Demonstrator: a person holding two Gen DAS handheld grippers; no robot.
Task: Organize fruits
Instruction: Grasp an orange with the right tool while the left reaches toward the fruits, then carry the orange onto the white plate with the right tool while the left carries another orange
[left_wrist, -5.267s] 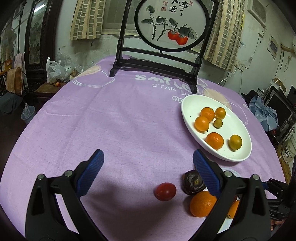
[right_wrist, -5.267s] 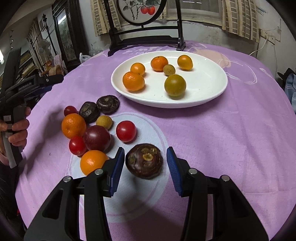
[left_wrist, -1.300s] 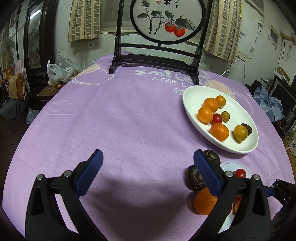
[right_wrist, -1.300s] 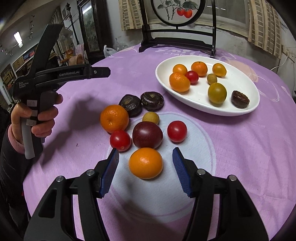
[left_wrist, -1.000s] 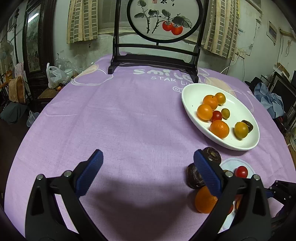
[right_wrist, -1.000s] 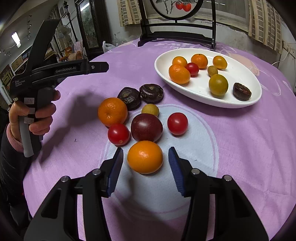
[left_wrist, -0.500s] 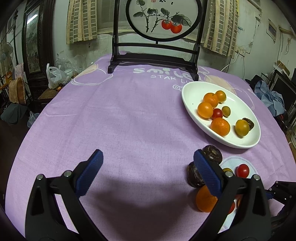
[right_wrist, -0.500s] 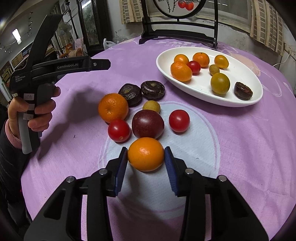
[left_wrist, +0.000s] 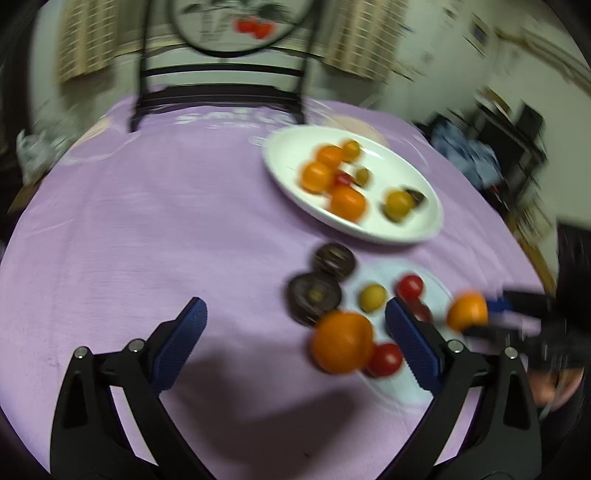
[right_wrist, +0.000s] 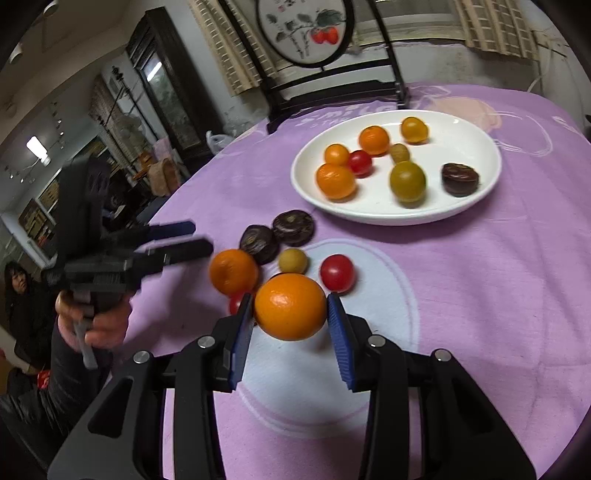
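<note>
Orange (right_wrist: 290, 306) sits clamped between the blue pads of the right gripper (right_wrist: 290, 318), whose jaws have just been closing onto it; it appears lifted clear of the worktop (right_wrist: 480, 280). White plate (right_wrist: 373, 216), the likely destination, lies ahead and slightly right, beyond the loose fruit. Left gripper (left_wrist: 293, 341) hangs with jaws apart, holding nothing, farther from the plate. Worktop carries a purple cloth. Room behind is cluttered, with a dark wooden screen stand (right_wrist: 332, 92).

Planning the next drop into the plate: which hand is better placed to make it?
Right. The right gripper is clamped on an orange, facing the white plate. The left gripper is open, holding nothing.
</note>
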